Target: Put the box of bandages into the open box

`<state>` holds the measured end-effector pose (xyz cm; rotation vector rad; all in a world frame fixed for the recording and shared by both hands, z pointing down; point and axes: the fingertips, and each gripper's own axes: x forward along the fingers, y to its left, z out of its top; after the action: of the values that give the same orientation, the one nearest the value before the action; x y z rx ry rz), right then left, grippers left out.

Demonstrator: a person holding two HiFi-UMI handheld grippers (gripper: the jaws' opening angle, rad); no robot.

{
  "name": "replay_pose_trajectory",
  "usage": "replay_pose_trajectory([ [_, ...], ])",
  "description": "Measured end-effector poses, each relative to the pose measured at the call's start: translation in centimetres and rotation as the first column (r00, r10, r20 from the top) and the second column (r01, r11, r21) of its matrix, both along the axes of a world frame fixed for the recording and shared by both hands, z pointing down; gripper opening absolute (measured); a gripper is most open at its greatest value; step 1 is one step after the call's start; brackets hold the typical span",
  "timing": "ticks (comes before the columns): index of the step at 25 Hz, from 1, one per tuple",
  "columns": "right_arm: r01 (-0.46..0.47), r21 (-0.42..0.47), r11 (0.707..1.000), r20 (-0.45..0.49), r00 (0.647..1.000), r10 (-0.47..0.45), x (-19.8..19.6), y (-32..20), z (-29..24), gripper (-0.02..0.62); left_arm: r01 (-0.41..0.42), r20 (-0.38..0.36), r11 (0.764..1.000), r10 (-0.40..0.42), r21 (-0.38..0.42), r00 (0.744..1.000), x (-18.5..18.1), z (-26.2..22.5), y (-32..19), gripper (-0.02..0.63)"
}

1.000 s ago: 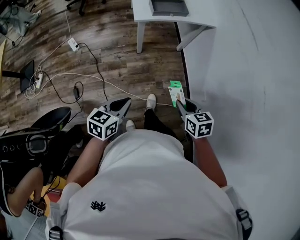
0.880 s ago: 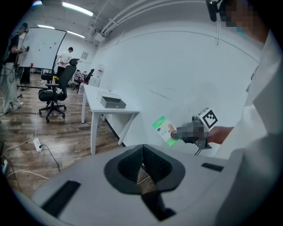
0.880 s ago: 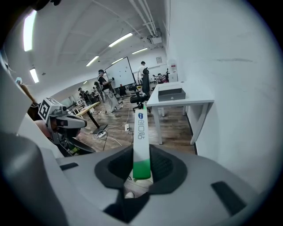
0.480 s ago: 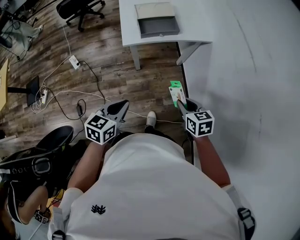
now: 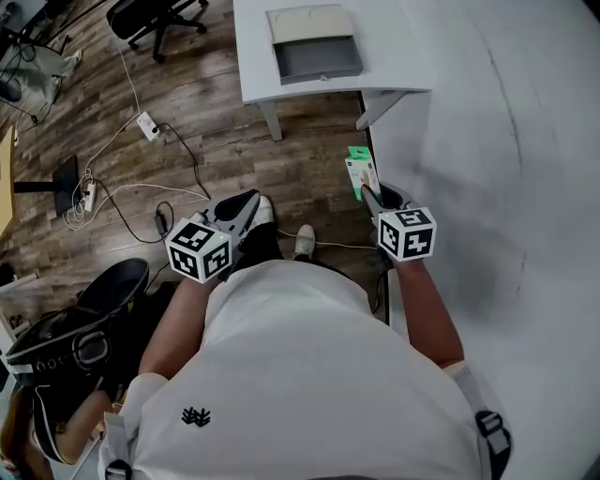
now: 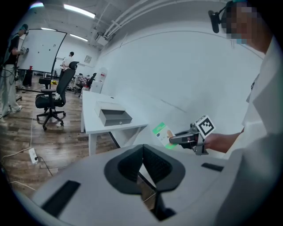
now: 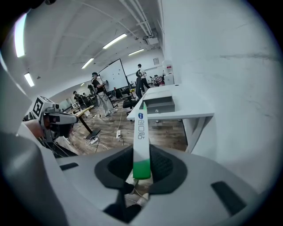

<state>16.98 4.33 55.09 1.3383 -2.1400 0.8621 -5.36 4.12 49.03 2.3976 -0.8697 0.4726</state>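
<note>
The bandage box (image 5: 360, 176) is flat, white and green, and my right gripper (image 5: 373, 199) is shut on its lower end. It stands upright between the pads in the right gripper view (image 7: 141, 140) and shows from the side in the left gripper view (image 6: 164, 133). The open box (image 5: 314, 42), grey inside with a pale lid, lies on a white table (image 5: 394, 47) ahead, apart from the bandage box; it also shows in both gripper views (image 6: 115, 117) (image 7: 159, 106). My left gripper (image 5: 246, 208) hangs over the floor, shut and empty (image 6: 143, 152).
A white wall (image 5: 506, 141) runs along the right. Cables and a power strip (image 5: 147, 91) lie on the wood floor. An office chair (image 5: 150, 11) stands far left of the table, and a black seat (image 5: 94, 309) is at my left. People (image 7: 98, 90) stand far off.
The table with the open box has come nearer in the head view. My right gripper has carried the bandage box forward toward it. The left gripper has barely shifted.
</note>
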Motion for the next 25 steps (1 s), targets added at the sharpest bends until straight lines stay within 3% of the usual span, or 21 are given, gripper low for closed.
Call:
replay_pose_trajectory([
  [14, -0.104, -0.018, 0.994, -0.087, 0.991, 0.102, -1.8, -9.8, -2.9, 0.086, -0.129, -0.066, 0.992, 0.130, 0.010, 0.989, -2.7, -1.2, -11.0, 0.008],
  [21, -0.083, -0.015, 0.996, -0.140, 0.987, 0.080, -1.8, -14.3, -3.1, 0.086, -0.118, -0.071, 0.993, 0.118, -0.004, 0.990, -5.5, 0.4, -12.7, 0.008],
  [25, -0.026, -0.015, 1.000, -0.162, 0.986, 0.024, -2.0, -18.4, -3.1, 0.086, -0.080, -0.075, 0.997, 0.078, -0.011, 0.994, -6.3, 0.5, -14.1, 0.008],
])
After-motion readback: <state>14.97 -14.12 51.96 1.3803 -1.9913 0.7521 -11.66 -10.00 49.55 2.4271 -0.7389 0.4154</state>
